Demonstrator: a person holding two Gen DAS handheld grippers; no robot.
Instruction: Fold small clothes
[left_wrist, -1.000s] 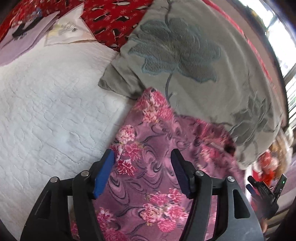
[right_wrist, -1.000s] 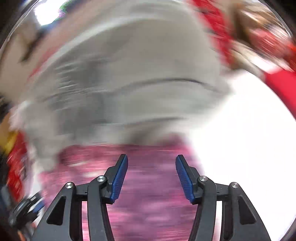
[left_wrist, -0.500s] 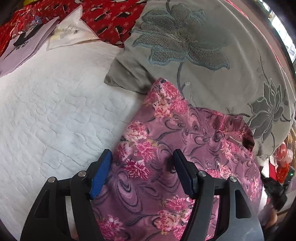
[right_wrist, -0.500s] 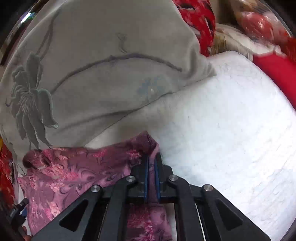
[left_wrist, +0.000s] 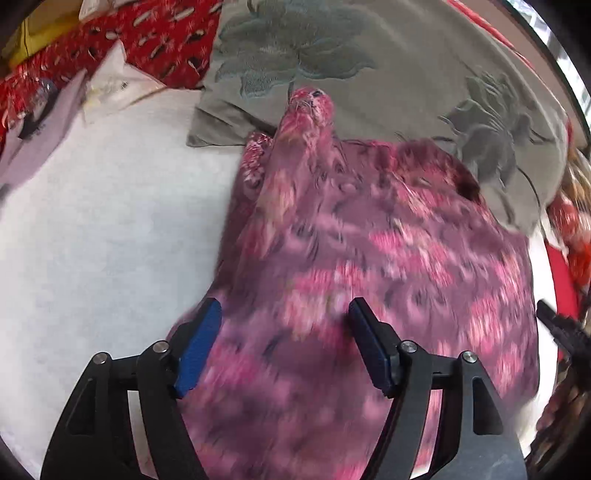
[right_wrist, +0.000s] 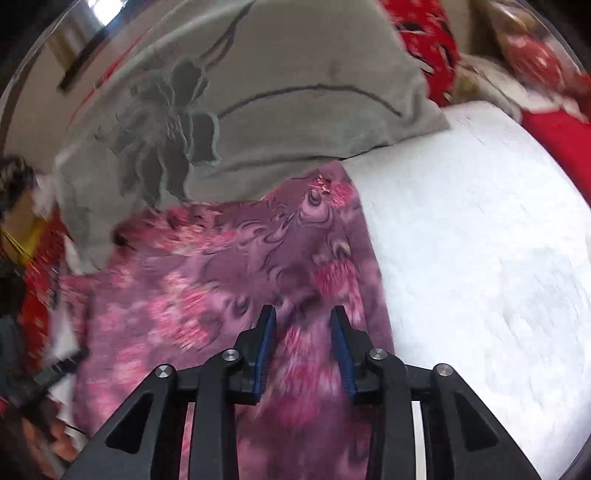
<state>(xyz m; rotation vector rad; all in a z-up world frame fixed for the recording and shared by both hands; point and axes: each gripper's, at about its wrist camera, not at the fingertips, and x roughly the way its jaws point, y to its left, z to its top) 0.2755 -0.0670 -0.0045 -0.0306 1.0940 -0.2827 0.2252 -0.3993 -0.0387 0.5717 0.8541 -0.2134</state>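
Note:
A purple garment with pink flowers (left_wrist: 369, 240) lies spread on the white quilted bed (left_wrist: 110, 221), its far edge up against a grey embroidered pillow (left_wrist: 369, 66). Its far left corner (left_wrist: 306, 107) stands up in a ridge. My left gripper (left_wrist: 284, 310) hovers over the garment's near left edge, jaws wide and still opening, nothing pinched. In the right wrist view the garment (right_wrist: 221, 277) lies under my right gripper (right_wrist: 303, 312). Its jaws are opening, with cloth below the gap and the pads off it. The right gripper's tip (left_wrist: 561, 328) shows at the left view's right edge.
Red patterned bedding (left_wrist: 155, 37) runs along the back. White and lilac bags (left_wrist: 114, 81) lie at the bed's far left. The quilt (right_wrist: 480, 240) stretches out right of the garment. Red and mixed clutter (right_wrist: 33, 280) sits off the bed's other side.
Half a second ago the right gripper was shut on the garment's corner; it has let go and drawn back over the cloth. The left gripper has widened slightly and shifted, and the far left corner now stands raised.

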